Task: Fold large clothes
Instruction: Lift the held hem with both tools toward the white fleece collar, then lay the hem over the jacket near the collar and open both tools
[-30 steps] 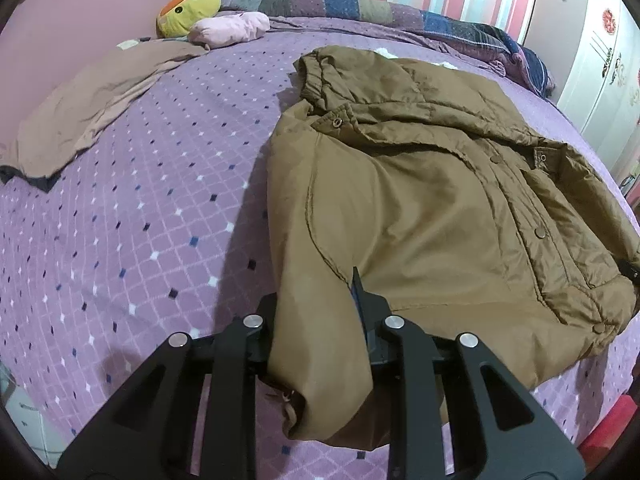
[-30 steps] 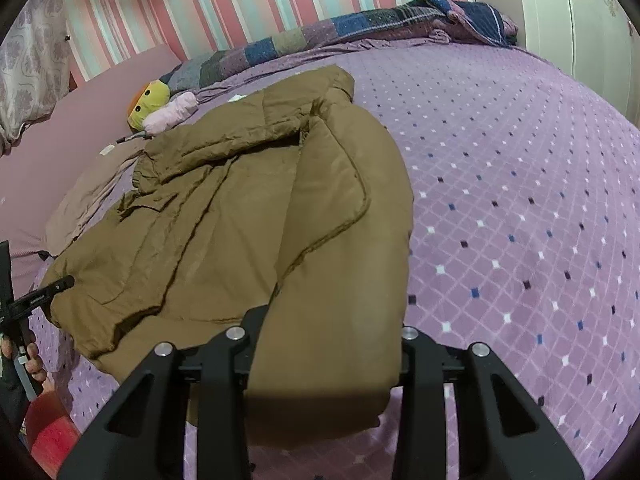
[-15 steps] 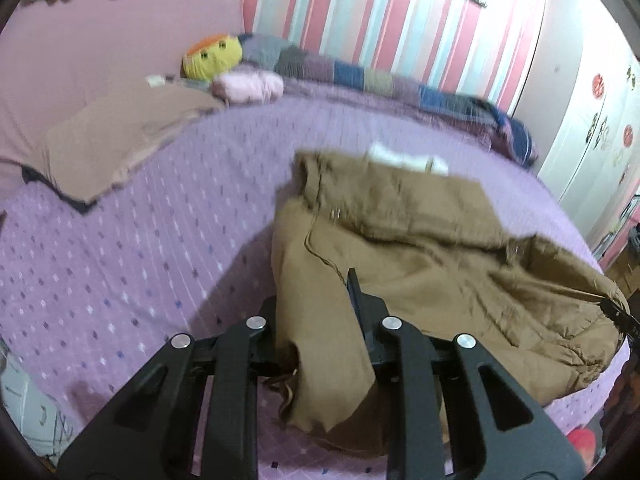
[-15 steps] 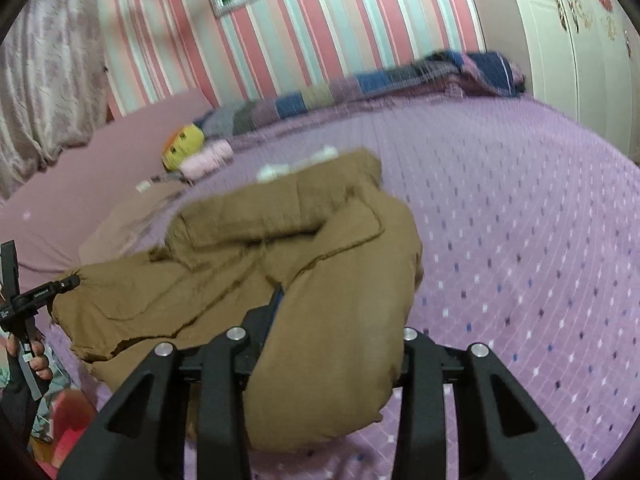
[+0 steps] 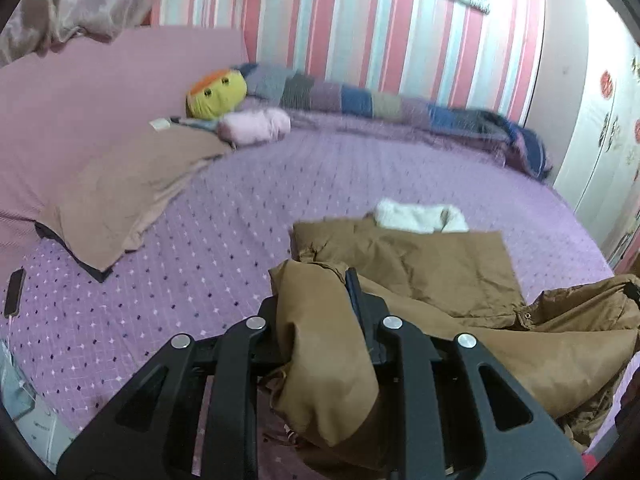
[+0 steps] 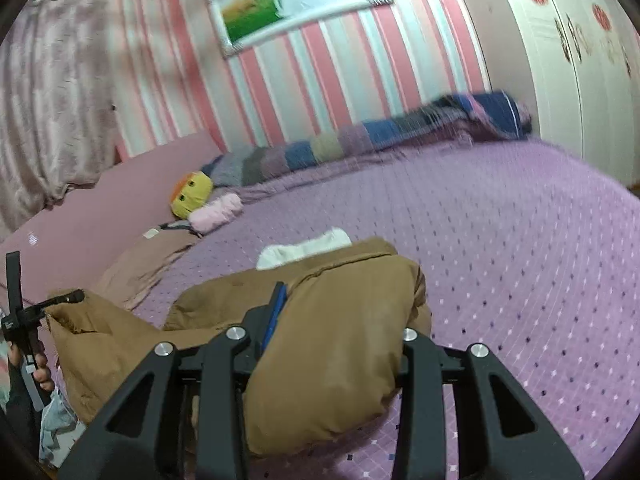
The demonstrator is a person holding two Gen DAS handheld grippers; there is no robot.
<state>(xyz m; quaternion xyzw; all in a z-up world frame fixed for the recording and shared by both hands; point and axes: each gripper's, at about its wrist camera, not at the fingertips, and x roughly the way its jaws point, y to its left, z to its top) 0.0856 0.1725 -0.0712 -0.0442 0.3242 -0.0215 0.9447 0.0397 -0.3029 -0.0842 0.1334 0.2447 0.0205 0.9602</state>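
A large brown jacket (image 5: 440,264) lies on the purple bedspread (image 5: 240,240), its near edge raised off the bed. My left gripper (image 5: 314,300) is shut on one bunched corner of that edge. My right gripper (image 6: 344,312) is shut on the other corner, where the brown jacket (image 6: 332,360) bulges thickly between the fingers. A white fleecy patch (image 5: 420,216) shows at the jacket's far end. In the right wrist view the left gripper (image 6: 64,298) appears at the left edge, pinching the jacket, with a hand (image 6: 40,372) below it.
A yellow plush toy (image 5: 218,94) and a pink one (image 5: 256,126) lie by the pink headboard. A tan garment (image 5: 132,184) is spread at the left, a patchwork quilt (image 5: 400,108) runs along the striped wall. A dark phone (image 5: 14,292) lies at the left edge. White wardrobe (image 5: 592,120) stands right.
Both grippers have risen with the jacket's near edge, so the jacket bunches up and looks shorter. Both views tilted up toward the wall, and the white patch came into sight.
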